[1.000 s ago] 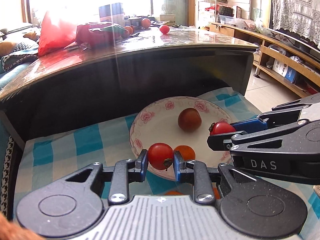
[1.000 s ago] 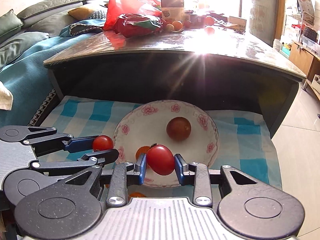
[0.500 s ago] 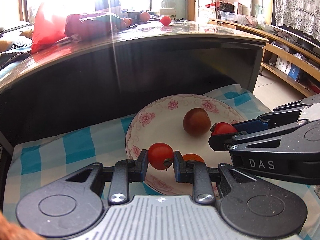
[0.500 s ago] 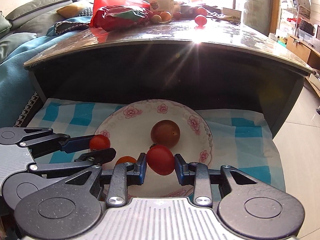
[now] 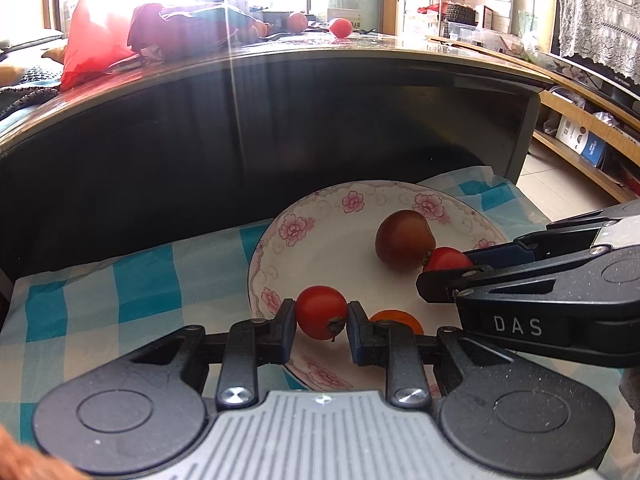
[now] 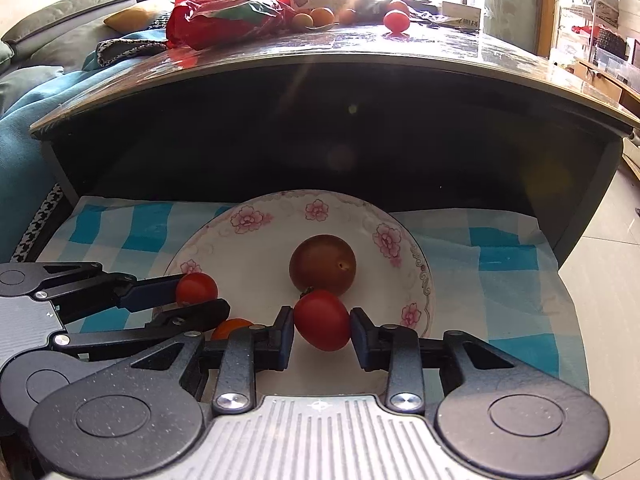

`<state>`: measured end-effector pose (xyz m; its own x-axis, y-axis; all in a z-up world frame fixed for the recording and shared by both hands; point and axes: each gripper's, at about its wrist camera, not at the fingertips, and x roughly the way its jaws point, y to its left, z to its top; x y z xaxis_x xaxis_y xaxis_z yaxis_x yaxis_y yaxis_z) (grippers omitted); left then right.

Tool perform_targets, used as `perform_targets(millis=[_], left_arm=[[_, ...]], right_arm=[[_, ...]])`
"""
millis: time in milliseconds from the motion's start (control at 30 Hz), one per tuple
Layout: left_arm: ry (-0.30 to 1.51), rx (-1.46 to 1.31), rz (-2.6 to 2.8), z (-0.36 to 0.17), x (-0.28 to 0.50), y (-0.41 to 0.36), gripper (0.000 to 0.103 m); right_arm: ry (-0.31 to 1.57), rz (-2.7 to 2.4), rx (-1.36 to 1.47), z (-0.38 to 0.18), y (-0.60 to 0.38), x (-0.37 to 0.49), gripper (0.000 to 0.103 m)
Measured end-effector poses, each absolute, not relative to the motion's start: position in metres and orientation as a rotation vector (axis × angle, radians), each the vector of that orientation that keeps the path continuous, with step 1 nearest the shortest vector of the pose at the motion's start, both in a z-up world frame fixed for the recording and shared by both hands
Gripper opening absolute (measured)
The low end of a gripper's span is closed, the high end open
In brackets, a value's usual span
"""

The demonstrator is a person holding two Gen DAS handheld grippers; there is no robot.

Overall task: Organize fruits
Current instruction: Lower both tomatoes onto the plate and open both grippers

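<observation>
My left gripper is shut on a small red tomato over the near rim of a white flowered plate. My right gripper is shut on a larger red tomato, held over the plate just in front of a brown round fruit. That brown fruit and a small orange fruit lie on the plate. The right gripper shows at the right of the left wrist view, the left gripper at the left of the right wrist view.
The plate rests on a blue-and-white checked cloth on a low shelf under a glossy table top. On that top lie a red bag, several small fruits and a red tomato. A sofa stands left.
Both grippers, each still holding its tomato, have moved forward and lower over the plate. The right tomato now sits close to the brown fruit.
</observation>
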<state>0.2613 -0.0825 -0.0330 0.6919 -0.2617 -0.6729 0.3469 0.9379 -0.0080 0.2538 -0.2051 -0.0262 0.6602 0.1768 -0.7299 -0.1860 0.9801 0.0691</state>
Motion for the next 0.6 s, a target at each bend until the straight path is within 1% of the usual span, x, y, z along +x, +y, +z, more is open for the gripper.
perform_targets(millis=[200, 333, 433, 600], left_arm=[[0.726, 0.117, -0.34, -0.032, 0.262, -0.083, 0.038], [0.716, 0.121, -0.339, -0.03, 0.262, -0.083, 0.042], [0.707, 0.119, -0.333, -0.028, 0.261, -0.083, 0.042], [0.69, 0.108, -0.326, -0.021, 0.26, -0.08, 0.043]], right_arm=[[0.816, 0.201, -0.013, -0.027, -0.207, 0.254, 0.028], [0.811, 0.197, -0.01, -0.025, -0.209, 0.253, 0.028], [0.804, 0.191, -0.009, -0.024, -0.21, 0.253, 0.028], [0.785, 0.187, -0.001, -0.019, -0.212, 0.254, 0.033]])
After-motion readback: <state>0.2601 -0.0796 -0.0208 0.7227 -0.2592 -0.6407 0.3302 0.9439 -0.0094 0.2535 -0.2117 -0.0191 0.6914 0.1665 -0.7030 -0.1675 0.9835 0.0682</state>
